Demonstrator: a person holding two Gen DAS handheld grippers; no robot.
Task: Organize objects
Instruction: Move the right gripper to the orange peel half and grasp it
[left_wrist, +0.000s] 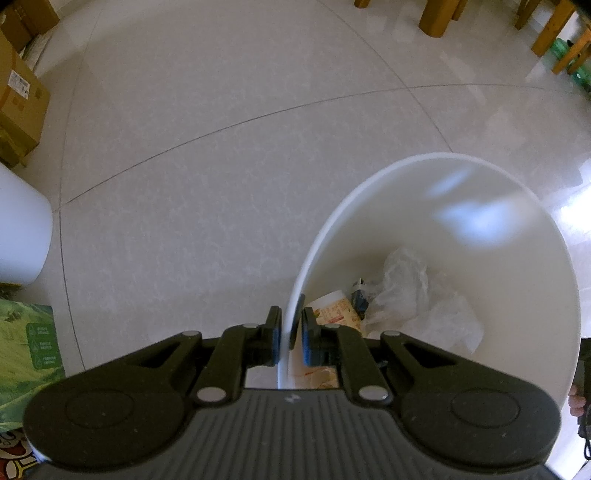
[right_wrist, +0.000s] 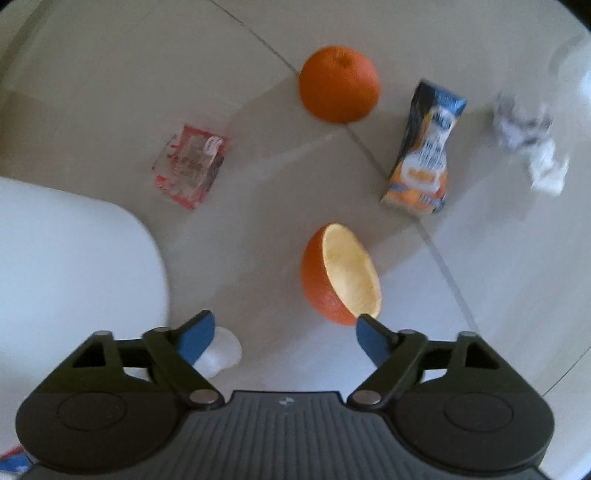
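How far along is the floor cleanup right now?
Partly done. The white bin already holds a cup and crumpled plastic, and the left gripper is clamped on its rim. The right gripper is open and empty above the orange peel half. Still on the floor: the whole orange, juice carton, red wrapper and crumpled paper.

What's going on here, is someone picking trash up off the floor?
Looks like it. The left gripper is shut on the rim of a white bin that already holds plastic wrap and a wrapper. The right gripper hangs open over the tiled floor, just short of a hollowed orange half. A whole orange, a juice carton, a red wrapper and crumpled paper lie beyond.
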